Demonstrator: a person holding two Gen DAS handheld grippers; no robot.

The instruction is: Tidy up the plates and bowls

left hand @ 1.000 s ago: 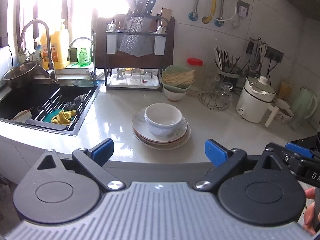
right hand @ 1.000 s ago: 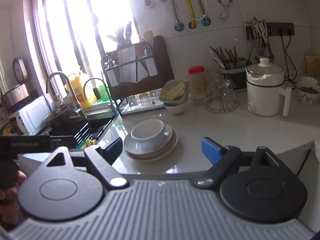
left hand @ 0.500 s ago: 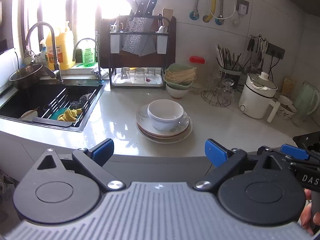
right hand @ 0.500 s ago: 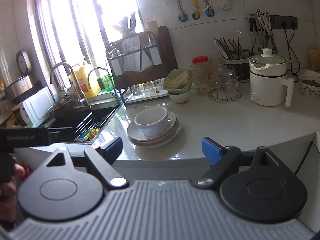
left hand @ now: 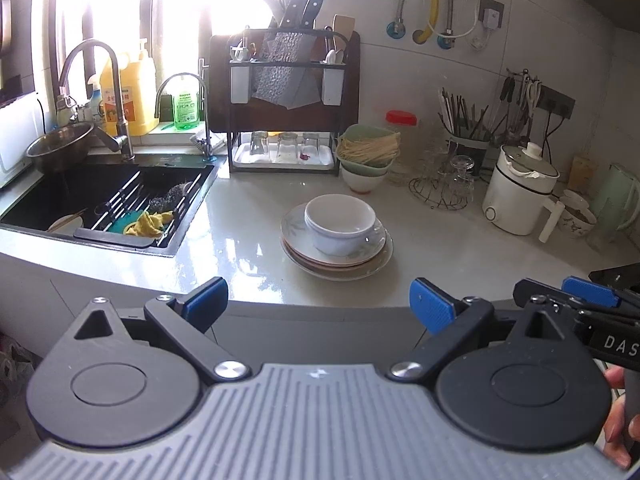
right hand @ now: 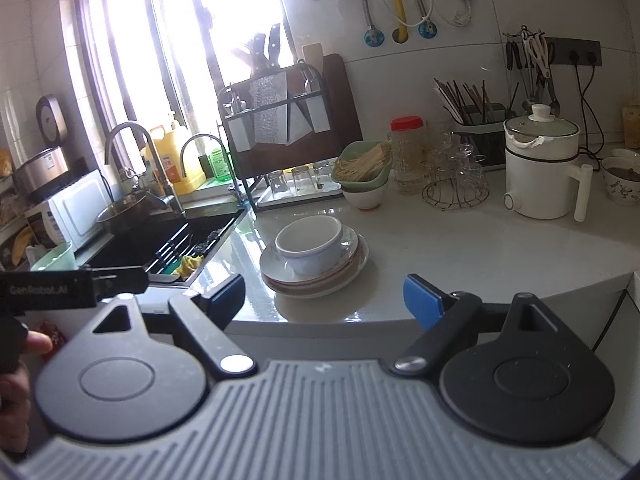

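White bowl (left hand: 341, 218) upright on a stack of plates (left hand: 337, 254), top plate faintly leaf-patterned, lower rims brownish, all on the pale glossy countertop (left hand: 460, 256) near its front edge, between the sink and the electric pot. Same bowl (right hand: 309, 242) and plate stack (right hand: 316, 276) in the right wrist view, seen from the other side.

Left gripper (left hand: 319, 303) held short of the counter edge, jaws spread wide, blue pads (left hand: 430, 306) clear of everything, nothing between them. Right gripper (right hand: 324, 298) likewise released, jaws wide, nothing grasped, plate stack visible through the gap but well apart from the pads (right hand: 420, 300). Each gripper poking into the other's view at the frame edge, with fingers of a hand (left hand: 622, 420) around the handle.

Black sink (left hand: 100, 196) to the left of the stack, with a drain rack, a yellow cloth (left hand: 149, 224) and a scouring pad. Steel bowl (left hand: 60, 152) beneath the tall faucet (left hand: 100, 92). Yellow jug (left hand: 130, 92) and green bottle (left hand: 185, 106) on the sill. Knife rack (left hand: 290, 80) at the back wall, upturned glasses (left hand: 280, 146) on its tray. Green bowl of noodles (left hand: 370, 148) nested on a white bowl just beside the rack. Red-lidded jar (left hand: 402, 136), wire stand with glassware (left hand: 446, 184), chopstick holder (left hand: 468, 136), white electric pot (left hand: 520, 196) with lid on, small patterned bowl (left hand: 578, 218) further right
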